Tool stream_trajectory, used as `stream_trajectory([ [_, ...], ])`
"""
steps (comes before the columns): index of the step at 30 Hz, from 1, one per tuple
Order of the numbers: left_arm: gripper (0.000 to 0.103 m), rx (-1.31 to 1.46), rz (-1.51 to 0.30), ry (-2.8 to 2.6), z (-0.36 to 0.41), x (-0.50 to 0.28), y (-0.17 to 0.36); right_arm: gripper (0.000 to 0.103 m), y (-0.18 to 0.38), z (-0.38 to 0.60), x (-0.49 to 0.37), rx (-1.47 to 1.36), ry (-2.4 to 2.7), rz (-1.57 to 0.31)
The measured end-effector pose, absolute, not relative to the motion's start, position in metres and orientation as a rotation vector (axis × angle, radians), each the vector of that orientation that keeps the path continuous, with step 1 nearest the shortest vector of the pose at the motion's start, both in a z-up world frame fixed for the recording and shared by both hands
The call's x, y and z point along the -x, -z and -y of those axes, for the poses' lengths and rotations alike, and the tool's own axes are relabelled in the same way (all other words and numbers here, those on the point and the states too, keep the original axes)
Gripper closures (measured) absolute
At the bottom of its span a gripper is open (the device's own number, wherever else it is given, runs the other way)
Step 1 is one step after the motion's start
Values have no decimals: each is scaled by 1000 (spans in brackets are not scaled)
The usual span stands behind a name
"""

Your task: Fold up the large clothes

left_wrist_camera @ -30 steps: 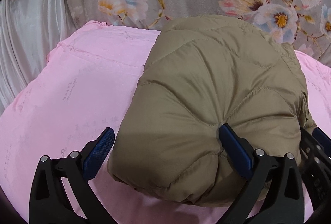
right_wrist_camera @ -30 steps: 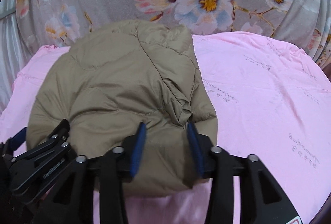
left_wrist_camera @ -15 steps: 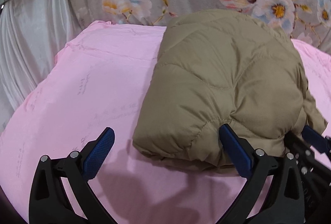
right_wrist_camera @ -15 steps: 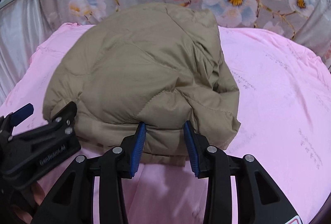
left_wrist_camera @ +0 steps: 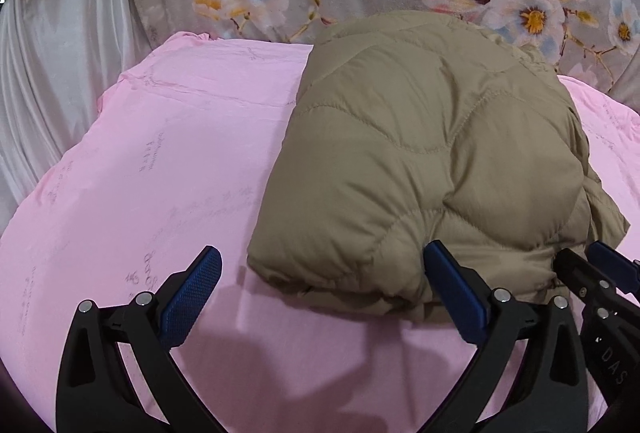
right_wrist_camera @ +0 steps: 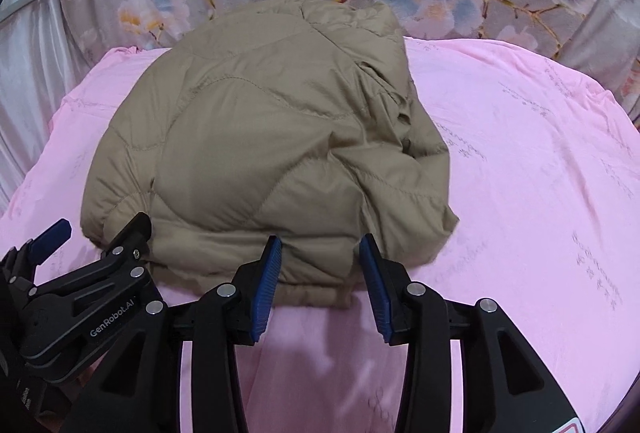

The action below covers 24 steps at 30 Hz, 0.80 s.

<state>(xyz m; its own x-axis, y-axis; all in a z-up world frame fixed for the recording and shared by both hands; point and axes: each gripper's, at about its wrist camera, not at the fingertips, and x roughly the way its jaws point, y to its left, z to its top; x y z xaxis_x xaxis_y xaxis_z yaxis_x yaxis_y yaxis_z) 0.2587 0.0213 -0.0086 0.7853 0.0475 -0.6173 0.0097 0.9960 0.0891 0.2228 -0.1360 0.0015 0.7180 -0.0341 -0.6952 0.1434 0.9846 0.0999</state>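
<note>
Both grippers sit at the near hem of the tan puffer jacket (right_wrist_camera: 272,149), folded into a plump bundle on the pink sheet (right_wrist_camera: 540,173). The right gripper (right_wrist_camera: 318,265) has jaws opening, the hem's edge between its pads. The left gripper (left_wrist_camera: 320,285) is spread wide, its right pad touching the hem. Best now, I'd say: release cleanly without dragging. Quilted, puffy, right edge rumpled.

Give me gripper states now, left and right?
Left gripper: open wide, holding nothing, beside the jacket.
Right gripper: jaws opening, jacket's near edge between them, not clamped.
</note>
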Motion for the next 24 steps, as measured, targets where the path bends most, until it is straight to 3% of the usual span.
stream_trajectory([
  [8,5,-82,-665,-55,-24,-235,8,62,-7,134,-197,-153,94,-737],
  [15,5,-84,-603,-93,-29,-235,-27,62,-42,151,-212,-137,129,-651],
  [20,5,-152,-671,-124,-22,-272,-14,62,-11,171,-255,-190,148,-776],
  [24,5,-176,-651,-123,-17,-273,-4,62,4,167,-257,-157,142,-769],
])
